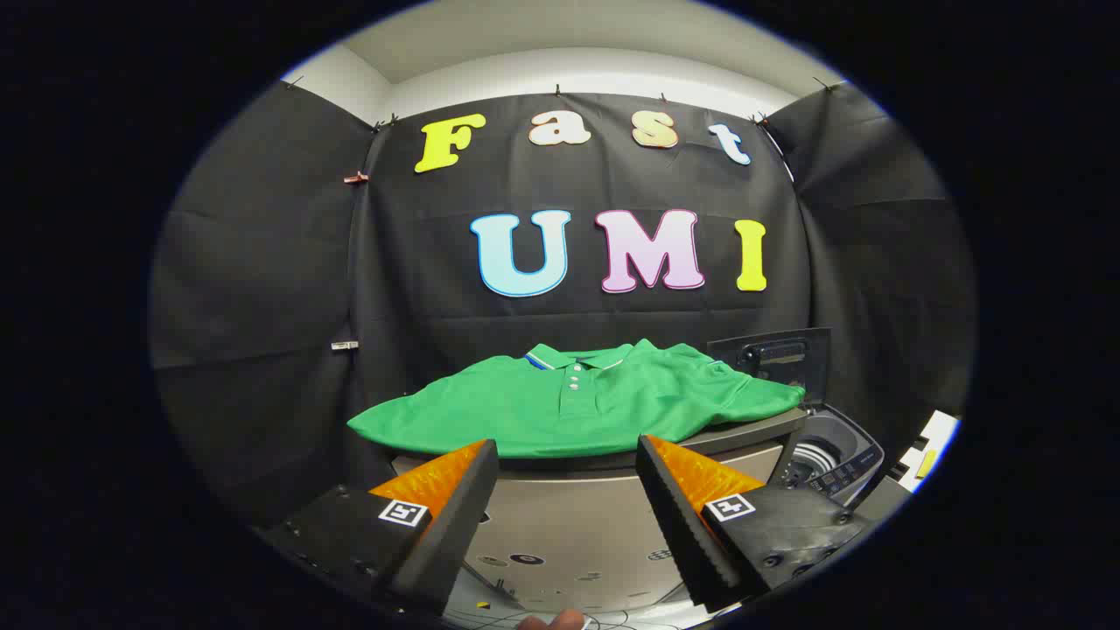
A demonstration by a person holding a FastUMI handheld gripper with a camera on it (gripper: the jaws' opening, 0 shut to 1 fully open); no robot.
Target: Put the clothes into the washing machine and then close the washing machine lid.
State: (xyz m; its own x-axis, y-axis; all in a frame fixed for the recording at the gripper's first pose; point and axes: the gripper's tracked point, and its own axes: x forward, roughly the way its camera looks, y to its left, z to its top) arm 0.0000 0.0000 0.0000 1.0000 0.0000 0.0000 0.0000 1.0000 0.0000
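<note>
1. Currently the gripper (pixel 567 503), at lower centre, has its jaws spread wide and holds nothing.
2. Beyond the fingers, mid-frame, the green polo shirt (pixel 577 404) lies flat on a raised surface (pixel 744 435).
3. At lower right, the washing machine (pixel 831 455) stands with its lid (pixel 774 359) up.
4. Risk: pinching only one layer could let the shirt unfold, drag and snag on the machine's rim.

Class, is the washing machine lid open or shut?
Open: the lid stands raised behind the drum opening. The tool is open, holding nothing.
</note>
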